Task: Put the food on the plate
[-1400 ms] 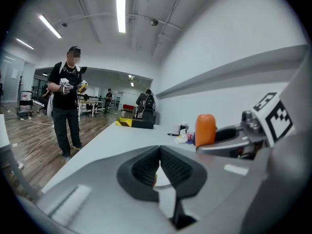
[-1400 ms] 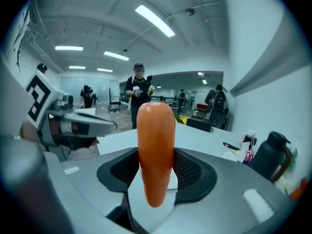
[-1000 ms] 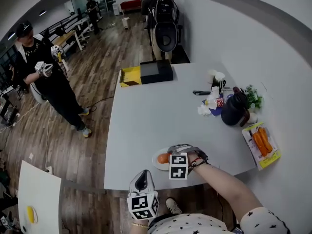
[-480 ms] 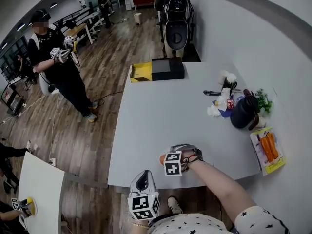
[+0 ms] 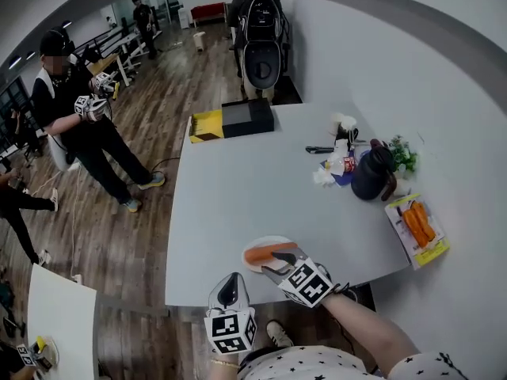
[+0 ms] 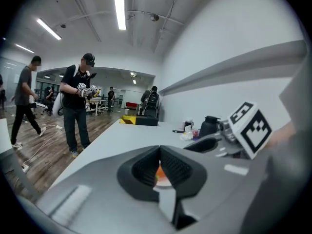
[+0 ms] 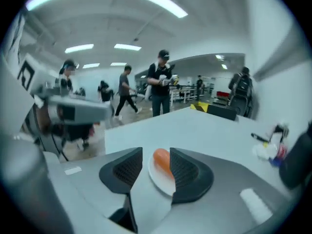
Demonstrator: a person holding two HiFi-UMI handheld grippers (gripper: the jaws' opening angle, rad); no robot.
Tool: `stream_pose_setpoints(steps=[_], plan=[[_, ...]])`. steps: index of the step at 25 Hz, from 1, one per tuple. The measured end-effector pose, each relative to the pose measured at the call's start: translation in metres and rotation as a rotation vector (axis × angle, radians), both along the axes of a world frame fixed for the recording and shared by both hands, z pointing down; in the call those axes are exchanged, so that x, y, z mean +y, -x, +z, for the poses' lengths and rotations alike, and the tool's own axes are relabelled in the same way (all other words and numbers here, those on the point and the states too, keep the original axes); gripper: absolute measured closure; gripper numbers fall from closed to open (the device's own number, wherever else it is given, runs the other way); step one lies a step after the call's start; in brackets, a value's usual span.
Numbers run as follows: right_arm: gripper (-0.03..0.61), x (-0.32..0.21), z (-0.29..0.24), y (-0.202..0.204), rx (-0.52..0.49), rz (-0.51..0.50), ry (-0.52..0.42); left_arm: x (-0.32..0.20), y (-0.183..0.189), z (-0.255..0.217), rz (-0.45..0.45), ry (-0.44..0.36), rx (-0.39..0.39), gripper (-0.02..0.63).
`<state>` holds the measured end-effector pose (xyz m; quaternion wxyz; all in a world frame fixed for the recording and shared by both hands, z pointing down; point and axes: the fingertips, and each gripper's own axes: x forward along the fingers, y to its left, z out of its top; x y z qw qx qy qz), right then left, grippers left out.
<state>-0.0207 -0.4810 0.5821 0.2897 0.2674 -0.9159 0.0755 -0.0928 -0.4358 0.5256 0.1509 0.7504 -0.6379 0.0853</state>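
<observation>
A long orange piece of food (image 5: pixel 268 252) lies on a small white plate (image 5: pixel 247 261) near the table's front edge. My right gripper (image 5: pixel 279 266) is at the plate's near-right rim, pointing at the food. In the right gripper view its jaws (image 7: pixel 156 156) are apart and closing, with the food (image 7: pixel 162 161) and plate (image 7: pixel 158 180) lying just beyond them, not pinched. My left gripper (image 5: pixel 230 293) hangs below the table edge, its jaws together. In the left gripper view, left gripper (image 6: pixel 158 165), the food (image 6: pixel 158 172) peeks through the slit.
At the table's right side stand a black kettle (image 5: pixel 371 172), a small plant (image 5: pixel 402 155), cups and tissue (image 5: pixel 337 165), and a packet of carrots (image 5: pixel 416 226). A black-and-yellow box (image 5: pixel 234 119) sits at the far edge. People stand on the wooden floor (image 5: pixel 75 109).
My right gripper has drawn back from over the plate toward the near right. The orange food now shows lying uncovered on the plate. The left gripper has stayed put.
</observation>
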Motion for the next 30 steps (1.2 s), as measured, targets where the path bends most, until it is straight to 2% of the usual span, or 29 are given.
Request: stream_pose_setpoints(steps=[2, 5, 8, 17, 30], plan=[[0.454, 0.017, -0.019, -0.009, -0.154, 0.142, 0.074, 0.005, -0.011, -0.003, 0.028, -0.004, -0.003, 0.606], [0.578, 0.038, -0.032, -0.029, -0.254, 0.33, 0.095, 0.016, -0.026, -0.004, 0.057, -0.003, -0.006, 0.606], [0.58, 0.058, -0.035, -0.043, -0.287, 0.42, 0.096, 0.031, -0.037, -0.004, 0.076, 0.003, -0.01, 0.606], [0.58, 0.094, -0.05, -0.046, -0.287, 0.43, 0.055, 0.069, -0.044, -0.004, 0.085, 0.017, -0.007, 0.606], [0.58, 0.107, -0.055, -0.045, -0.282, 0.422, 0.034, 0.079, -0.043, -0.006, 0.078, 0.022, 0.003, 0.606]])
